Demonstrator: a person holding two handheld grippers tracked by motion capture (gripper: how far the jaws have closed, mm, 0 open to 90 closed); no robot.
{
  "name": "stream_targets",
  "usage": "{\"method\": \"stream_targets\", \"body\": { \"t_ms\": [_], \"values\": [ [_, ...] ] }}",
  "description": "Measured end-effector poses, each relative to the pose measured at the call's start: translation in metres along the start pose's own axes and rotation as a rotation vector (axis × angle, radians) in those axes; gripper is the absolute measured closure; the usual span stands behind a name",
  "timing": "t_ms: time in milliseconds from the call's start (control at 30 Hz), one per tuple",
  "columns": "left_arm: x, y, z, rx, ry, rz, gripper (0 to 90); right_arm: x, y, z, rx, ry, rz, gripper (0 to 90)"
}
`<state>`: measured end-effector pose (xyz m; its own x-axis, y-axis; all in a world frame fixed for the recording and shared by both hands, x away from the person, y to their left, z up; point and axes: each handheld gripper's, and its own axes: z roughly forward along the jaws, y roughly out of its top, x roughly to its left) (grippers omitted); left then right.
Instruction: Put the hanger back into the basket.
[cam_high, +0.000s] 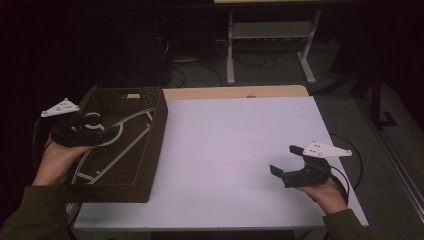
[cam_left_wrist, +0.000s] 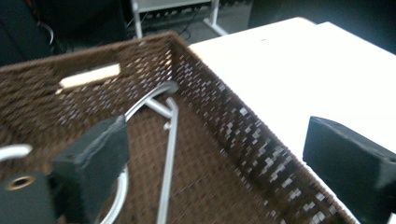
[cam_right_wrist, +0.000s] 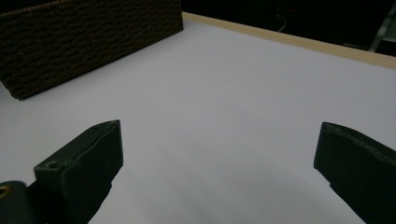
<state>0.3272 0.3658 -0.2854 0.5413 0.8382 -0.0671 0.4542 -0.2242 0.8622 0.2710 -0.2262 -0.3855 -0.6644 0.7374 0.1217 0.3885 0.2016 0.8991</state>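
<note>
both grippers gape wide, holding nothing: left gripper (cam_high: 97, 131) over the hanger (cam_left_wrist: 168, 154) in the basket (cam_high: 155, 145), right gripper (cam_high: 286, 164) above the table (cam_high: 225, 135).

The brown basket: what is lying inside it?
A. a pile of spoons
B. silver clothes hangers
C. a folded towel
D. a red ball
B: thin silver clothes hangers lie on the floor of the brown basket; the left gripper view shows one's curved hook and straight bar against the woven wall.
</note>
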Motion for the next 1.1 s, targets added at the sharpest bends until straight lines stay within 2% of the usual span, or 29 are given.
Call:
{"method": "stream_targets", "body": {
  "t_ms": [200,367,400,433,467,633,867,933,1100],
  "values": [
    [-0.023,0.005,0.007,-0.053,-0.06,0.009,1.7,-0.003,0.01,-0.002,-0.031,0.0,0.011,1.0],
    [-0.042,0.005,0.015,-0.085,-0.114,0.014,1.7,-0.004,0.021,-0.003,-0.06,0.001,-0.002,1.0],
    [-0.042,0.005,0.015,-0.085,-0.114,0.014,1.7,-0.004,0.021,-0.003,-0.06,0.001,-0.002,1.0],
    [-0.049,0.004,0.019,-0.1,-0.144,0.011,1.7,-0.004,0.023,-0.003,-0.067,0.001,-0.005,1.0],
    [-0.055,0.003,0.022,-0.111,-0.156,0.013,1.7,-0.005,0.029,-0.003,-0.084,0.005,-0.006,1.0],
    [-0.071,-0.001,0.03,-0.15,-0.207,0.007,1.7,-0.006,0.038,-0.003,-0.112,0.01,-0.009,1.0],
    [-0.087,-0.004,0.037,-0.193,-0.25,0.015,1.7,-0.007,0.05,-0.004,-0.15,0.021,-0.012,1.0],
    [-0.093,-0.007,0.041,-0.193,-0.264,0.028,1.7,-0.008,0.057,-0.006,-0.178,0.028,-0.008,1.0],
    [-0.096,-0.01,0.046,-0.222,-0.285,0.02,1.7,-0.008,0.063,-0.007,-0.213,0.041,-0.005,0.9]
  ]
}}
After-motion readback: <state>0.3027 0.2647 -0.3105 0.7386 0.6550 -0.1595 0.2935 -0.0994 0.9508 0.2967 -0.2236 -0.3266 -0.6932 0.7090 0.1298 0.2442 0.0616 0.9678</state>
